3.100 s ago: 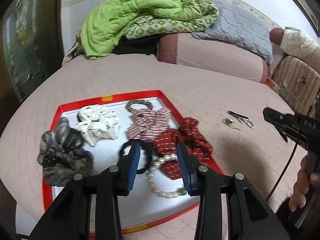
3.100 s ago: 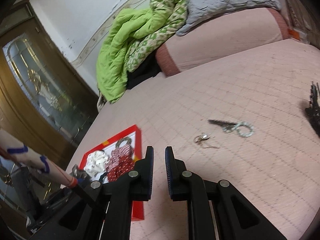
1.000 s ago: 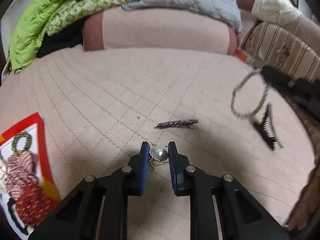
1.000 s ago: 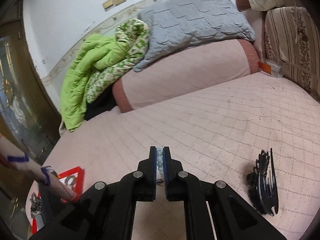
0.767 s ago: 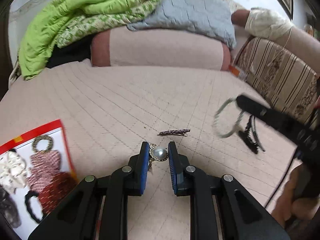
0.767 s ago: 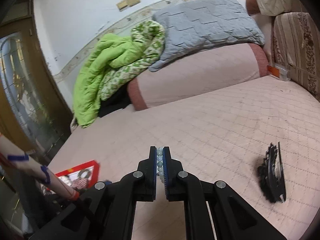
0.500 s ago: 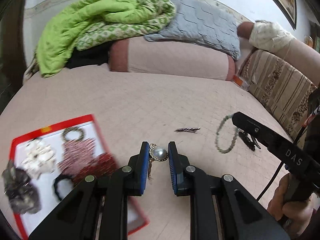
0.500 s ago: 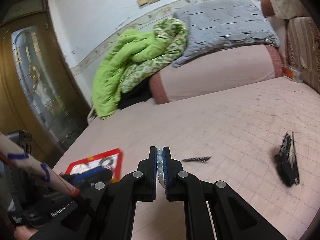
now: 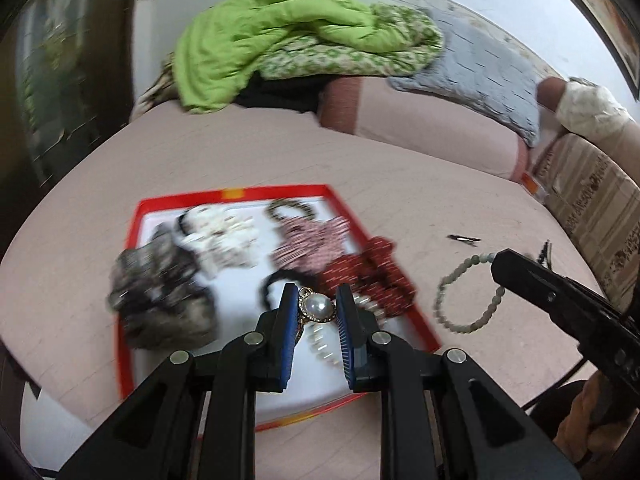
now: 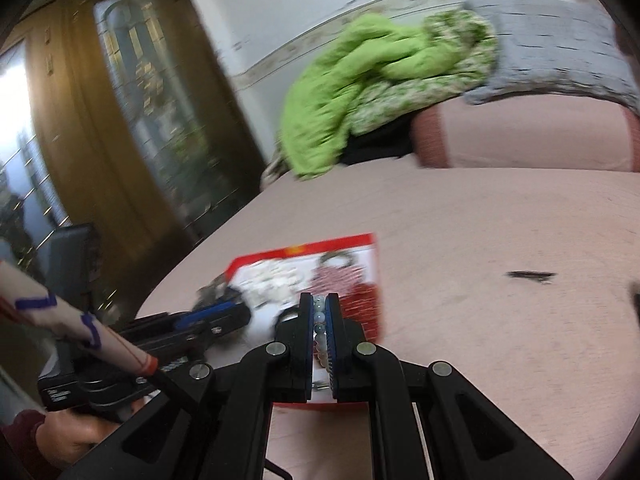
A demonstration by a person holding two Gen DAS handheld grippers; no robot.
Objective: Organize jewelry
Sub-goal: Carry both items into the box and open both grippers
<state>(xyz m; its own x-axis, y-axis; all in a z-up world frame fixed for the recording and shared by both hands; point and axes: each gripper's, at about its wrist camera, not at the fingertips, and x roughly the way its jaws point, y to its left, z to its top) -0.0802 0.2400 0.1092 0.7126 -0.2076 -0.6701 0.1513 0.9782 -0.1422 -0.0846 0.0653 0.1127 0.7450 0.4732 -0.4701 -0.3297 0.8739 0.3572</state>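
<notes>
Round glossy pearl brooch [image 9: 319, 307], gilt rim, beaded bracelet [image 9: 466, 292] loop

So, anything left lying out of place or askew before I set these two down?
Yes. A dark hair clip lies alone on the pink bedspread, off the red-rimmed tray. A red scrunchie overhangs the tray's right rim. Motion blur hides finer detail.
</notes>
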